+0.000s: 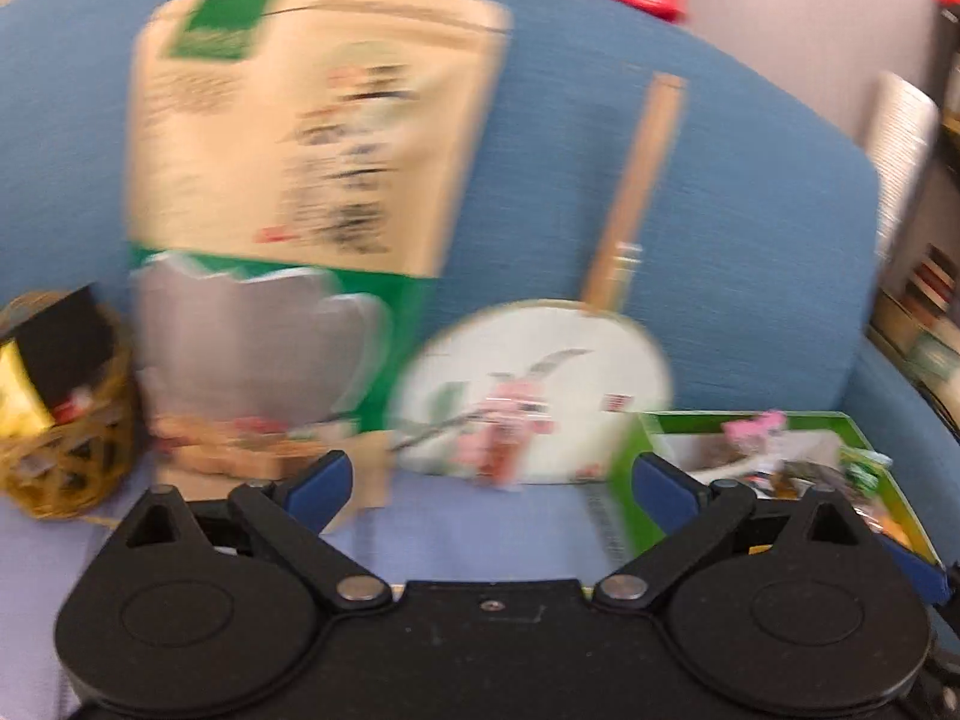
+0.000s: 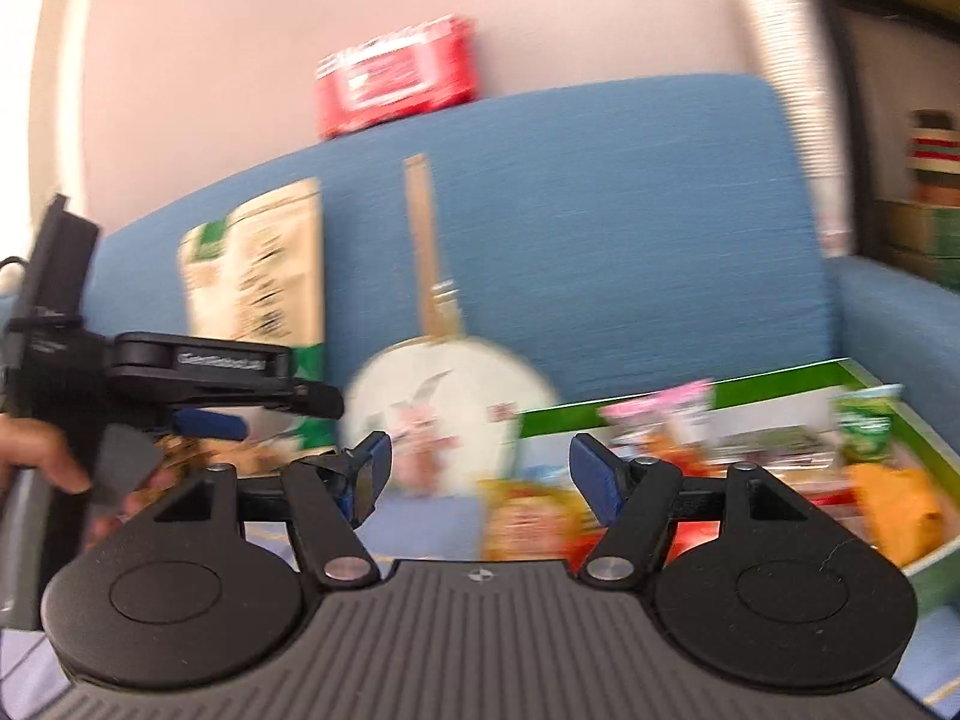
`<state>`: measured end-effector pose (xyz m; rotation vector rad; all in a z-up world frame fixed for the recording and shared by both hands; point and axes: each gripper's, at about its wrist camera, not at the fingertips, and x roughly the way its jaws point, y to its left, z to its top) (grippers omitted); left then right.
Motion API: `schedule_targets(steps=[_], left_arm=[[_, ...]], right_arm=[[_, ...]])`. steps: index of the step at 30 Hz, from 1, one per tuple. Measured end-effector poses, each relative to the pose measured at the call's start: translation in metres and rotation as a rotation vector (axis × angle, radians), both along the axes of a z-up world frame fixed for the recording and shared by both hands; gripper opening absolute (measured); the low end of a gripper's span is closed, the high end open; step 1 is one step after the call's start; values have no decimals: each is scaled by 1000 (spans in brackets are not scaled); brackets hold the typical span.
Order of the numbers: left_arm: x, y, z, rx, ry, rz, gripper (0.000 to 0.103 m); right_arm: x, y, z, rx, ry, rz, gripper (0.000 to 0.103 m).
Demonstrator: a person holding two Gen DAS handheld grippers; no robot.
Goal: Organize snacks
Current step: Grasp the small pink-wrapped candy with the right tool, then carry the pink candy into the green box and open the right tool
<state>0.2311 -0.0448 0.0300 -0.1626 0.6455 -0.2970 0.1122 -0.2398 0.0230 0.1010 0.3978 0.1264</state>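
Both the left gripper [image 1: 491,483] and right gripper [image 2: 480,468] gape wide, holding nothing. The green snack box [image 2: 750,387] lies flat on the blue sofa [image 2: 630,228], open top upward, snack packets [image 2: 684,414] inside; its long axis is unclear. A tall kraft pouch [image 1: 312,126] stands upright against the backrest.

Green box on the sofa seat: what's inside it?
The green box holds a jumble of snack packets: a pink one, a green one, an orange one. Motion blur hides the labels, and the right claw covers the box's near-left part. Lower layers can't be seen.
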Motion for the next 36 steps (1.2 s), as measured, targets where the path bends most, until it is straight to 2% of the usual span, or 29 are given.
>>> schedule_targets(steps=[3,6,7,10,11,12,14,19,20,21,23,27,31,34,36], left_arm=[[8,40,-9,-62,44,51,103],[11,73,-18,-119,58,73,103],[12,81,-20,-126,53,81,103],[13,101,-28,-148,47,75,103],[14,106,-31,-161,47,68,103],[14,109,-33,-171,48,58,103],[17,112,-37,-178,47,27,103],[21,110,-47,-200,40,-41,103],[22,109,-49,-206,42,-55,103],[23,107,-51,-211,47,-72,103],[23,103,-54,-226,62,-116,103],[11,92,-55,-241,90,-209,103],[-9,67,-55,-228,115,-307,103],[-24,43,-62,-215,154,-372,103],[-33,29,-68,-193,172,-394,103]], right_arm=[[25,33,-6,-10,56,52,103],[59,62,-15,-37,88,82,94],[70,68,-19,-53,91,82,94],[107,82,-36,-134,121,27,94],[120,83,-43,-148,139,-1,91],[133,82,-49,-149,163,-30,82],[152,78,-60,-129,200,-80,75],[185,72,-84,-117,240,-138,70],[189,70,-87,-109,248,-131,45],[191,68,-89,-88,266,-112,33],[180,62,-83,-29,268,-77,33],[123,48,-65,115,306,98,33],[64,39,-60,129,364,202,33],[36,40,-66,94,376,218,34],[29,41,-72,72,353,216,42]])
